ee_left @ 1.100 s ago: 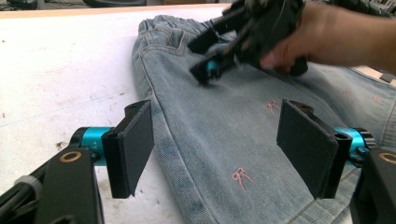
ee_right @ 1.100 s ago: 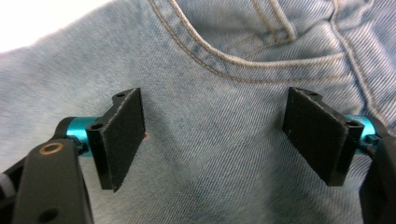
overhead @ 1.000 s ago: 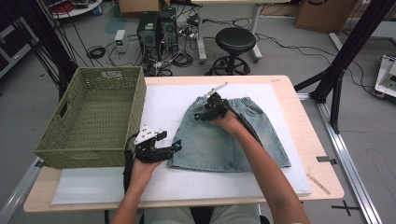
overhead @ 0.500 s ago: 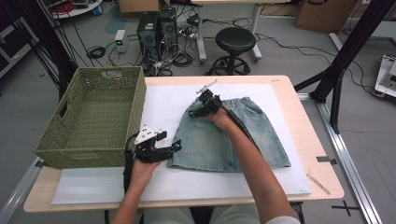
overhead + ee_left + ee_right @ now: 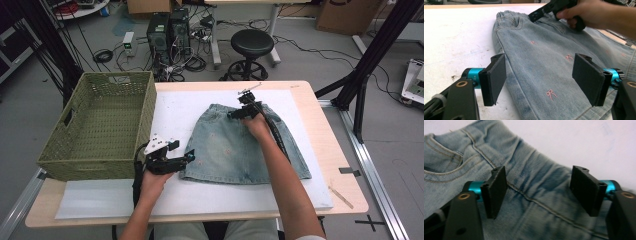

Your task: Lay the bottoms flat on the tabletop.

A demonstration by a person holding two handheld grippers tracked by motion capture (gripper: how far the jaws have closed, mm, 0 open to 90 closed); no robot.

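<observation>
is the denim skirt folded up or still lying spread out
Spread out. The denim skirt lies flat on the white mat, waistband at the far end, hem toward the person, no fold visible in it.

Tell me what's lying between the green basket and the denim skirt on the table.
In the high view, a bare strip of white mat separates the basket from the skirt. Nearer the person, the left tongs stand open at the skirt's hem corner.
</observation>
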